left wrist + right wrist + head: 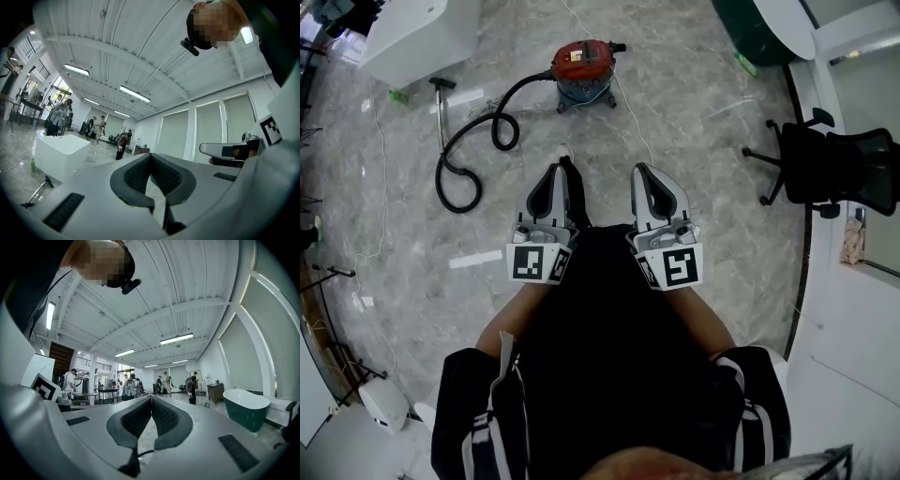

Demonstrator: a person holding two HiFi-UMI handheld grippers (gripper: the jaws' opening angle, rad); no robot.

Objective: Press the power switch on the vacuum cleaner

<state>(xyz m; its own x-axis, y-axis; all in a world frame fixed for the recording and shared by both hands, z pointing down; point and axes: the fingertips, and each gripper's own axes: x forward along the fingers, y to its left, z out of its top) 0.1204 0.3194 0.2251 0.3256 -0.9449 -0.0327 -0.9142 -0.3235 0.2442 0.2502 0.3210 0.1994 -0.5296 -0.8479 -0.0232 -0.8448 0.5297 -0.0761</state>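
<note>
The vacuum cleaner, a small drum with a red top, stands on the marble floor far ahead of me in the head view. Its black hose loops away to the left and ends at a metal wand. No switch can be made out at this distance. My left gripper and right gripper are held side by side close to my body, well short of the vacuum. Both point up and outward: the left gripper and right gripper show shut jaws with nothing between them.
A thin white cable runs from the vacuum toward me. A white block sits at the far left, a green bathtub at the far right, and a black office chair to the right. Several people stand far off.
</note>
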